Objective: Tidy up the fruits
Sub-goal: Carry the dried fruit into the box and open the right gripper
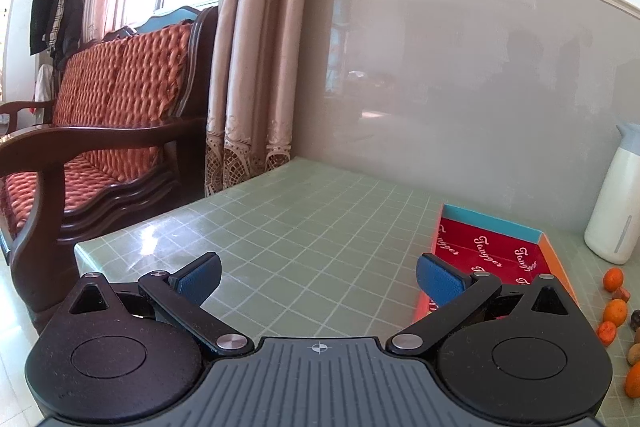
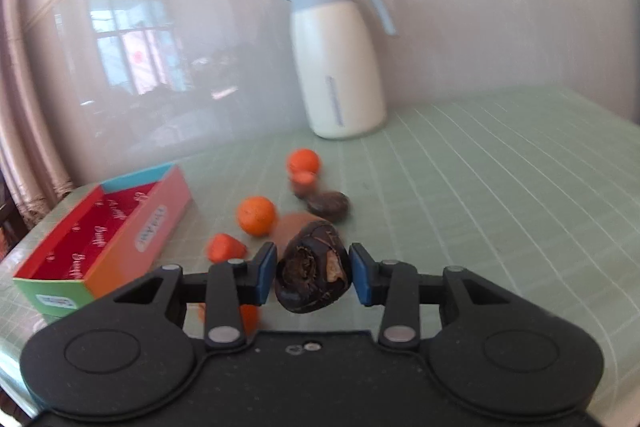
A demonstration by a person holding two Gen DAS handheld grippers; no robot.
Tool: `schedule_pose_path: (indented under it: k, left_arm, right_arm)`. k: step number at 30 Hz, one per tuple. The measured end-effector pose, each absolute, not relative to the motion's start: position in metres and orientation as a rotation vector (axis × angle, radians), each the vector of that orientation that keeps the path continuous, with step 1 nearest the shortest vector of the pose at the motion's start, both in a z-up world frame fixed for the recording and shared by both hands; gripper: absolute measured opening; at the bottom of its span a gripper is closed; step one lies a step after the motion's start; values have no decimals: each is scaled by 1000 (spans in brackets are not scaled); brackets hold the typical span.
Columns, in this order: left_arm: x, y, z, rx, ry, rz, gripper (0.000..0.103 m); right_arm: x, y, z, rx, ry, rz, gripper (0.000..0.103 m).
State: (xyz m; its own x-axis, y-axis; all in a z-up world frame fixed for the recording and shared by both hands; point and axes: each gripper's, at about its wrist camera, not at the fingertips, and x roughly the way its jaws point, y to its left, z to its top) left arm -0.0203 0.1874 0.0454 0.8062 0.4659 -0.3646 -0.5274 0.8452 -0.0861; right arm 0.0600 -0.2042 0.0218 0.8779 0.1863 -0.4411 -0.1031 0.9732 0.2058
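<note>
In the right wrist view my right gripper [image 2: 314, 273] is shut on a dark brown, wrinkled fruit [image 2: 314, 267], its blue pads pressing both sides. Beyond it on the green mat lie several oranges [image 2: 256, 215], orange pieces [image 2: 225, 247] and another dark fruit [image 2: 328, 206]. The open box with a red lining [image 2: 100, 227] stands to the left. In the left wrist view my left gripper [image 1: 318, 277] is open and holds nothing above the mat, the same box [image 1: 492, 255] just right of it and loose oranges [image 1: 614, 311] at the right edge.
A white jug with a pale blue lid [image 2: 338, 67] stands against the grey wall, behind the fruit. A wooden sofa with orange cushions [image 1: 100, 115] and curtains [image 1: 256, 67] lie past the table's left edge [image 1: 132, 227].
</note>
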Motion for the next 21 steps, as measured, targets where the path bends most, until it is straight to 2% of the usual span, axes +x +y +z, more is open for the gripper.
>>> schedule_pose_path:
  k: [3,5,7,13,16,21]
  left_arm:
    - [-24,192,44,-194,342,549,103]
    - [-26,194,43,-184,340,560,103]
    - [-31,197,42,-170,337,577,103]
    - [-42,206,40,-136,328,630,103]
    - [-45,209,41,-141,331,623,103]
    - [-42,213,41,-186,335,604,103]
  right_arm:
    - [63,-181,32,146,441,254,38]
    - [67,-161,38,129,427,328,25]
    - [73,-139,42,115,418,415,21]
    - [98,-73,46,12,422,536,17]
    - [107,-68,37,-17,460,506,30]
    - [113,-99,27,113,540,455,28]
